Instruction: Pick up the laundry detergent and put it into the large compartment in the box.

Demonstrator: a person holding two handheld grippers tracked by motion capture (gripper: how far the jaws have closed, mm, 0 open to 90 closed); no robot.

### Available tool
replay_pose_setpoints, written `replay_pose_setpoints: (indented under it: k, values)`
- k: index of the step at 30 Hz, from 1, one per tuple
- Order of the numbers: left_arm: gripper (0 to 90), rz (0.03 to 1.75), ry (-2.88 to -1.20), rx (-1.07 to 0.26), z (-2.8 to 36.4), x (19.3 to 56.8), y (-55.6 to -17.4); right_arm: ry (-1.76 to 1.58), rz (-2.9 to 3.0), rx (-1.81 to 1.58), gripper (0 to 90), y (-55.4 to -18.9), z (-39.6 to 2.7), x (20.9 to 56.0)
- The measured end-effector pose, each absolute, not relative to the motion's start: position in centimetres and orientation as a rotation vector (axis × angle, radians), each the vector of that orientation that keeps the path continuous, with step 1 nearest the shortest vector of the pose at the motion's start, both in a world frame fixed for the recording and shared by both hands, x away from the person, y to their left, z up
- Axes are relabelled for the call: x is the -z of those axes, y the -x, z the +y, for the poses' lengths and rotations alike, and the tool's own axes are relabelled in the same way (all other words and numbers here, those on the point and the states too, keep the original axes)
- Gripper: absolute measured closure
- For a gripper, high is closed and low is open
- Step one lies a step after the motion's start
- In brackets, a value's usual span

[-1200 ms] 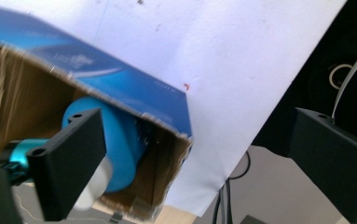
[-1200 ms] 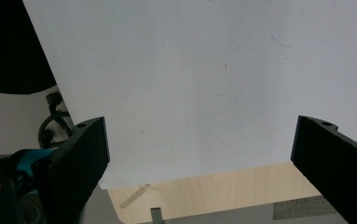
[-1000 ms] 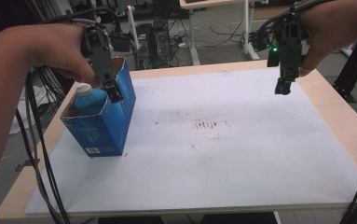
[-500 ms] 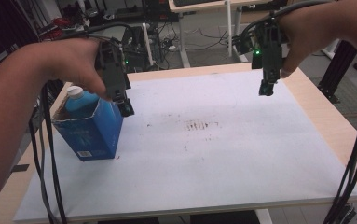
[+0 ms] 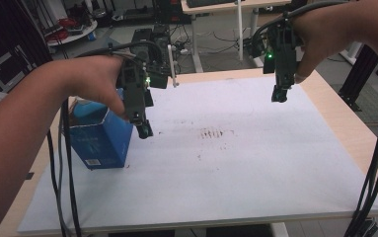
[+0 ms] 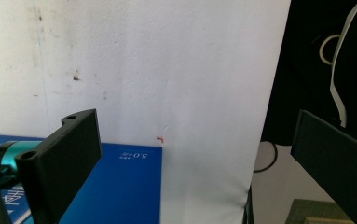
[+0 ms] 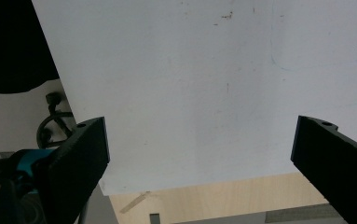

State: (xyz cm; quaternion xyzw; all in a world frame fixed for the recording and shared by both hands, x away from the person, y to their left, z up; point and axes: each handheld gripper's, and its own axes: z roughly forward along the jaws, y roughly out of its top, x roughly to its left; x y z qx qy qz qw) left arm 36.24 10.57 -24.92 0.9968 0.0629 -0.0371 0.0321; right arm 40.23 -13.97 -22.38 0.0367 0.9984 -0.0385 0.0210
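White table sheet (image 5: 255,168), blue carton (image 5: 102,140) (teal-capped bottle (image 5: 85,109) inside); left claw (image 5: 143,129), right claw (image 5: 279,94) wide open, empty

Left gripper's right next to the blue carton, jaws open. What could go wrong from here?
1. The left gripper hangs close beside the upright blue cardboard carton; a sideways nudge could tip it, and its top looks open.
2. The carton stands near the left edge of the white sheet, so a push that way might send it off the wooden table.
3. Black cables trail past the carton and could snag it.
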Motion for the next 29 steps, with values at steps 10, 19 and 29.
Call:
replay_pose_setpoints:
  k: [10, 19, 29]
  values:
    - [1.7, 0.207, -3.076, 0.127, 10.1, 25.0, -36.5, -0.11, 3.091, 0.114, 3.3, -40.2, -14.1, 22.4]
    - [1.7, 0.221, -3.088, 0.127, 9.6, 25.2, -36.6, -0.112, 3.092, 0.116, 3.3, -40.4, -14.5, 22.4]
    - [1.7, 0.22, -3.085, 0.133, 9.2, 25.2, -36.7, -0.109, 3.092, 0.106, 3.3, -40.3, -14.6, 22.3]
